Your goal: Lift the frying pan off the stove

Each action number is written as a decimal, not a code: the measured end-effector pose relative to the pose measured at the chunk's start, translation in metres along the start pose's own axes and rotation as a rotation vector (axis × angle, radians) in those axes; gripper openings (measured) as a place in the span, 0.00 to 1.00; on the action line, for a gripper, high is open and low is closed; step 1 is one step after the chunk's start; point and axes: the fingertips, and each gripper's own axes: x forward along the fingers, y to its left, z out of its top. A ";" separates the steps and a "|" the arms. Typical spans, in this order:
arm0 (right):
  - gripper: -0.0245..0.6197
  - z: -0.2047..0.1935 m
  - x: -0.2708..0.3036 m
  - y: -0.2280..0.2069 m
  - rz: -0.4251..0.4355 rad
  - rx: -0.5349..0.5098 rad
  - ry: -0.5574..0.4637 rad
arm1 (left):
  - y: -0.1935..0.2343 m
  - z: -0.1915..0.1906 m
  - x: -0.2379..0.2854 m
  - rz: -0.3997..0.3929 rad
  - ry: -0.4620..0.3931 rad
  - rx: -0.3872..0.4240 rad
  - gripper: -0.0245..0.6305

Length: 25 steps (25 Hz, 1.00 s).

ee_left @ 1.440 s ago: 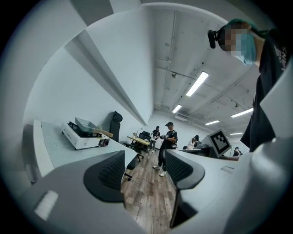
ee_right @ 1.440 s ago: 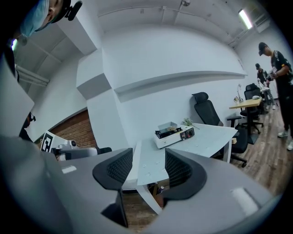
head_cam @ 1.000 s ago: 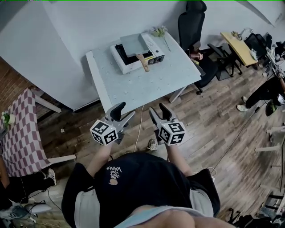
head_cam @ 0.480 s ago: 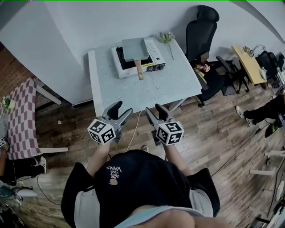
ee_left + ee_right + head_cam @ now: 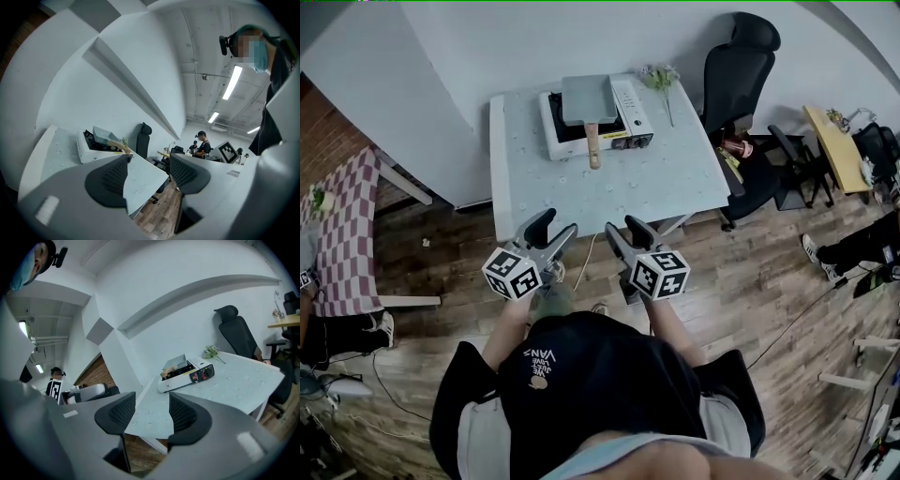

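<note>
A square grey frying pan (image 5: 586,98) with a wooden handle (image 5: 592,147) sits on a white portable stove (image 5: 625,112) at the far side of the pale table (image 5: 609,187). The pan (image 5: 174,363) and stove (image 5: 190,376) also show in the right gripper view, and the stove (image 5: 89,149) in the left gripper view. My left gripper (image 5: 551,231) and right gripper (image 5: 622,232) hover off the table's near edge, well short of the pan. Both stand open with nothing between the jaws.
A small sprig of flowers (image 5: 662,79) lies right of the stove. A black office chair (image 5: 742,70) stands at the table's right. A checkered table (image 5: 342,234) is at the left, a wooden desk (image 5: 841,145) at the right. The floor is wood planks, with a cable (image 5: 797,298).
The table and stove have shifted nearer and more central in the head view. Both grippers stay side by side and open, drifting slightly closer to the table edge.
</note>
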 end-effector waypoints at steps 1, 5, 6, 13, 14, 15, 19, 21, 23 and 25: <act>0.37 0.001 0.005 -0.001 0.004 0.016 -0.002 | 0.003 0.001 0.003 -0.004 0.000 -0.001 0.43; 0.37 0.008 0.025 -0.003 0.014 0.070 -0.018 | 0.020 0.009 0.014 -0.031 0.008 -0.005 0.43; 0.37 0.010 0.031 -0.004 0.014 0.082 -0.020 | 0.025 0.012 0.017 -0.039 0.011 -0.007 0.43; 0.37 0.033 0.070 -0.012 0.012 0.167 -0.045 | 0.059 0.030 0.045 -0.090 0.030 -0.034 0.43; 0.37 0.036 0.076 -0.013 0.014 0.182 -0.048 | 0.064 0.032 0.049 -0.097 0.036 -0.037 0.43; 0.37 0.038 0.082 -0.014 0.014 0.196 -0.052 | 0.069 0.034 0.053 -0.104 0.042 -0.040 0.44; 0.37 0.048 0.102 -0.023 0.006 0.245 -0.059 | 0.087 0.041 0.070 -0.130 0.055 -0.066 0.45; 0.37 0.051 0.110 -0.028 0.000 0.274 -0.061 | 0.095 0.042 0.078 -0.143 0.063 -0.086 0.45; 0.37 0.054 0.117 -0.032 -0.007 0.303 -0.064 | 0.101 0.042 0.086 -0.160 0.075 -0.108 0.46; 0.37 0.057 0.125 -0.036 -0.009 0.331 -0.067 | 0.107 0.042 0.094 -0.176 0.086 -0.127 0.46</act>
